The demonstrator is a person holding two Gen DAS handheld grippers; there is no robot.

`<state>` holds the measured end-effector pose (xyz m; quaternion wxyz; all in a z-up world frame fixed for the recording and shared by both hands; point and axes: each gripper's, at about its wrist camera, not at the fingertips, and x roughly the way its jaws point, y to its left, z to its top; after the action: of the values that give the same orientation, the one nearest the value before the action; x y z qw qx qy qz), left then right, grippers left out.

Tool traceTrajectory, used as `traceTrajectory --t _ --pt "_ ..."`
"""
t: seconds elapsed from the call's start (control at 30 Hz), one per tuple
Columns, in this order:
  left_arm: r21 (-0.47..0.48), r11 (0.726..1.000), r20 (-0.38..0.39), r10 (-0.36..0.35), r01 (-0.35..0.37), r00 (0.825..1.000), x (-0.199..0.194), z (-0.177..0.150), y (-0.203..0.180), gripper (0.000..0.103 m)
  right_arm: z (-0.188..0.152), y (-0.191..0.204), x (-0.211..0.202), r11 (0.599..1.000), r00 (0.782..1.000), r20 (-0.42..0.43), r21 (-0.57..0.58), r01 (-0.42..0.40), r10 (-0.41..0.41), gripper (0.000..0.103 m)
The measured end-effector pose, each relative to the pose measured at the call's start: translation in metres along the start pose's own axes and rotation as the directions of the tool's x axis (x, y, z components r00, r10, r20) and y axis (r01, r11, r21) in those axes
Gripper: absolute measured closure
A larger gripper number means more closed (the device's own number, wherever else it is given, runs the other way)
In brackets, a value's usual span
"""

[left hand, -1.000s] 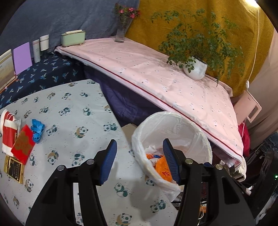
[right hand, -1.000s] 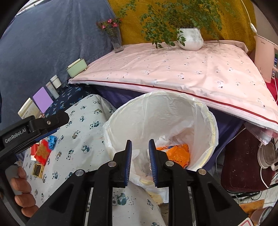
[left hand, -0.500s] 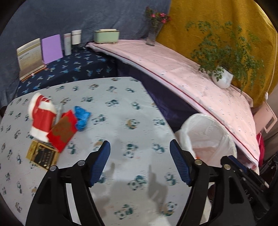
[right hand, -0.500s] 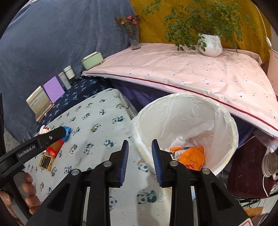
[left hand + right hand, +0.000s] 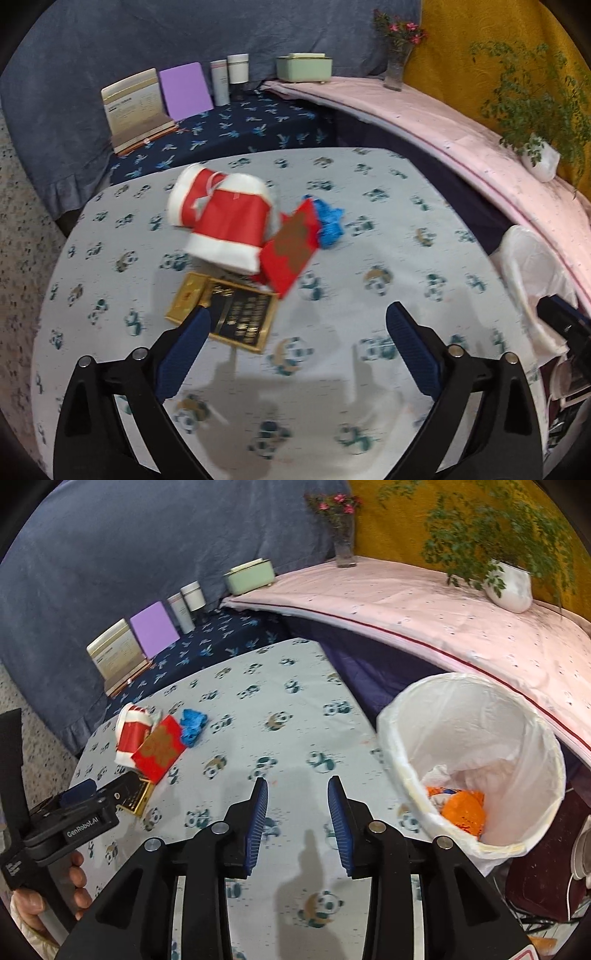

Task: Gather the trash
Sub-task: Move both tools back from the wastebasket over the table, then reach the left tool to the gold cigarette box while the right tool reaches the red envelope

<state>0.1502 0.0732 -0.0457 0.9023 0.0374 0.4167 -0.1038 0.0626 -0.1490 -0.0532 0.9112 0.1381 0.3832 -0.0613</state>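
Observation:
On the panda-print table [image 5: 369, 229] lies a pile of trash: a red-and-white paper bag [image 5: 221, 218], a red envelope [image 5: 291, 247], a blue crumpled wrapper [image 5: 328, 221] and a black-and-gold box [image 5: 236, 314]. My left gripper [image 5: 295, 332] is open and empty, just in front of the box. My right gripper [image 5: 297, 812] is open and empty over the table, left of the white-lined trash bin [image 5: 476, 760], which holds orange and white trash [image 5: 461, 808]. The pile also shows in the right wrist view [image 5: 155, 746], with the left gripper's body [image 5: 81, 812] beside it.
A dark blue shelf behind the table carries a calendar [image 5: 135, 107], a purple card [image 5: 184, 90], two cylinders [image 5: 229, 77] and a green box [image 5: 304, 66]. A pink-covered surface [image 5: 424, 602] holds a flower vase [image 5: 343, 535] and a potted plant [image 5: 509, 587].
My left gripper swung left from the bin to the trash pile and now sits close to the black-and-gold box. My right gripper moved off the bin over the table and opened wider.

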Motion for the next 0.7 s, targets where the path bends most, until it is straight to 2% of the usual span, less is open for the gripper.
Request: traceTrajectory --t 0.27,0.5,0.7 --pt "0.021 0.999 -0.054 0.036 -0.035 0.998 0.024 -0.010 0.045 0.009 -0.004 0.046 0.024 0.997 0.998 -0.052 -0.062 -0.037 0.034 0.069" --pt "0.066 0.997 -0.094 0.038 -0.032 0.995 0.049 -0.012 0.056 0.009 -0.004 0.081 0.046 0.991 0.994 -0.092 -0.112 -0.068 0.058 0.069" --pt "0.111 0.994 -0.127 0.005 0.009 0.992 0.067 -0.010 0.056 0.009 -0.001 0.101 0.064 0.988 0.990 -0.119 -0.132 -0.086 0.070 0.069"
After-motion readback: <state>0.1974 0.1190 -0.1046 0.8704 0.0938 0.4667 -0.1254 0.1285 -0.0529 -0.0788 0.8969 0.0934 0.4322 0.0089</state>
